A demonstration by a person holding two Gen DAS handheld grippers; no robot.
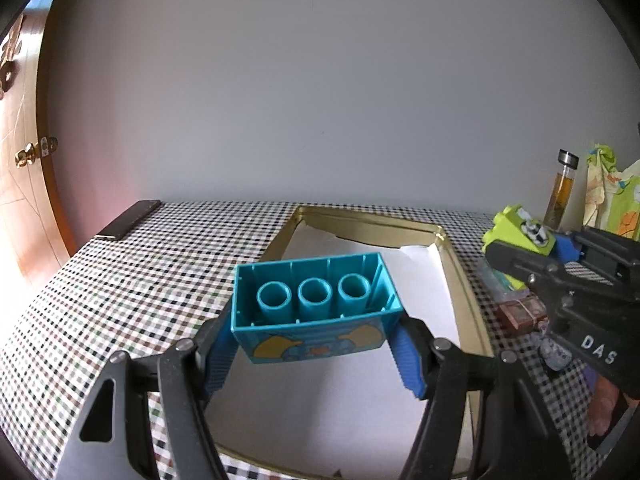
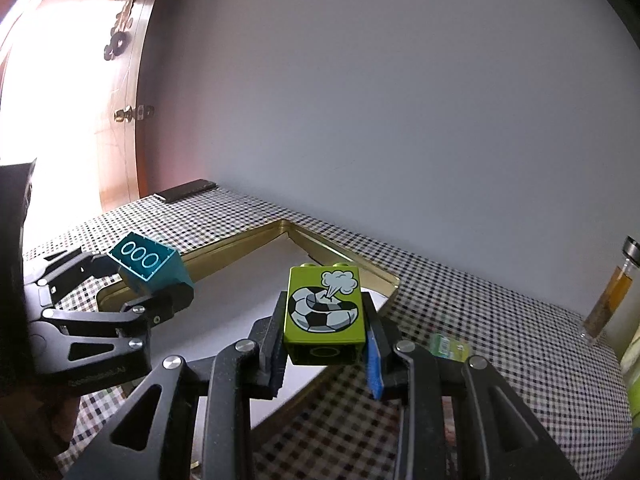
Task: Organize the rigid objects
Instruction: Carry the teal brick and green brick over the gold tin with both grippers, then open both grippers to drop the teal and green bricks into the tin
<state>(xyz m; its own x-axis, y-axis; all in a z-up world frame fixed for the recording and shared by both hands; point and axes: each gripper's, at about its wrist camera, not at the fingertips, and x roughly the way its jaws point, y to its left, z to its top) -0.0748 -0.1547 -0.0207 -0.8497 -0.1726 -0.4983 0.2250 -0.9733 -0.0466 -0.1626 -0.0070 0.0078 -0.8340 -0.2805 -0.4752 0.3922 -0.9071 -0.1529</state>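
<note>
Your left gripper (image 1: 316, 344) fingers clamp the teal brick (image 1: 316, 304) above the gold tray (image 1: 460, 272); right gripper (image 2: 326, 356) pinches the green brick (image 2: 324, 312). Tilted, either could slip and bounce off the surface.

Domestic room, a lived-in home by the look of it. Table (image 2: 460, 304) covered in small black-and-white checked cloth, pushed against a plain pale wall (image 1: 320, 80). Wooden door (image 2: 116, 152) at 9 o'clock in the right wrist view, with brass knob (image 2: 127, 114) and a dark ornament (image 2: 118, 40) hung on its face; strong daylight beside it. Glass bottle (image 1: 562, 192) of amber liquid with metal cap at 3 o'clock in the left wrist view, next to a bright printed cloth or bag (image 1: 608, 196). Shallow gold-rimmed tin tray (image 1: 460, 264) lined with white paper on the table. Toy building bricks, teal (image 1: 316, 304) and lime green (image 2: 324, 312), printed with cartoon pictures: household playthings. Dark flat slab (image 1: 128, 220) at table's far edge; what it is, unclear.
</note>
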